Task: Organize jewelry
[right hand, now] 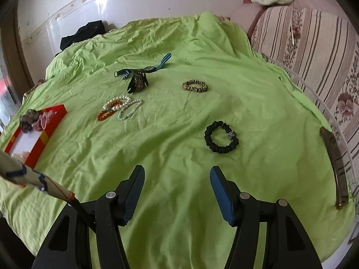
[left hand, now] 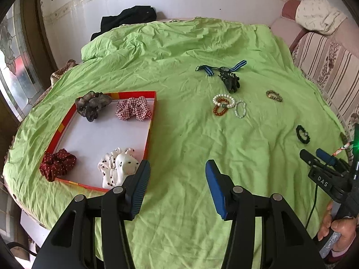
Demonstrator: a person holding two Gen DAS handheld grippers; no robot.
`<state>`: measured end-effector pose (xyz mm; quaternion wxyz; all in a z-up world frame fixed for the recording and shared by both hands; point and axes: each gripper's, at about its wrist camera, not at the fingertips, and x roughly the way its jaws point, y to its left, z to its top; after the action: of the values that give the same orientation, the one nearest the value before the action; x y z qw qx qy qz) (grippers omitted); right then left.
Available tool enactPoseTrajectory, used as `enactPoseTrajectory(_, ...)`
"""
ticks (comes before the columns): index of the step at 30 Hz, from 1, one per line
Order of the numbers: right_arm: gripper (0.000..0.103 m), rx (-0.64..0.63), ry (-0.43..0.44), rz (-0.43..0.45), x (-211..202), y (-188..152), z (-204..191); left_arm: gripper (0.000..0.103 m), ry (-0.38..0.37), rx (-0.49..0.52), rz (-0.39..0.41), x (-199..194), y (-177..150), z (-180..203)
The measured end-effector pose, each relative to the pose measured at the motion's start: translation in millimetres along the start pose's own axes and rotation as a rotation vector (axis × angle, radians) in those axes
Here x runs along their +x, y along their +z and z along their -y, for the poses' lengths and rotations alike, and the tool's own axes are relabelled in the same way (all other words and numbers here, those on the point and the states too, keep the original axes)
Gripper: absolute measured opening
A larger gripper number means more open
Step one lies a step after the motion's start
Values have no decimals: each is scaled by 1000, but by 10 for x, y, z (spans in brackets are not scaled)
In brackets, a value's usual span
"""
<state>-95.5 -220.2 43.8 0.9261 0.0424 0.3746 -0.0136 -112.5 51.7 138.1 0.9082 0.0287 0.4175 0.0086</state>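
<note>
A red-rimmed tray [left hand: 150, 121] on the green sheet holds several scrunchies: grey [left hand: 92, 104], plaid [left hand: 133, 108], dark red [left hand: 57, 163], white spotted [left hand: 117, 168]. My left gripper [left hand: 177, 179] is open and empty just right of the tray. Loose on the sheet lie pearl and amber bracelets [right hand: 117, 109], a dark hair claw [right hand: 138, 83], a striped-strap watch [right hand: 148, 68], a leopard hair tie [right hand: 194, 85] and a black scrunchie [right hand: 221, 137]. My right gripper [right hand: 177, 188] is open and empty, a little short of the black scrunchie.
The green sheet [right hand: 179, 157] covers a round table. A striped sofa [right hand: 314, 44] runs along the right. A long brown hair clip [right hand: 334, 165] lies at the right edge. Black cloth [left hand: 128, 19] sits at the far wall. A window [left hand: 13, 71] is at the left.
</note>
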Motion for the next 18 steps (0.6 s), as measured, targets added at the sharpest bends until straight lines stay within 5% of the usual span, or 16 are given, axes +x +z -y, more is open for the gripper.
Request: enactPoseTrajectory(18,66,40,6,-22,124,-46,68,50,53,8,-5,137,-49,40)
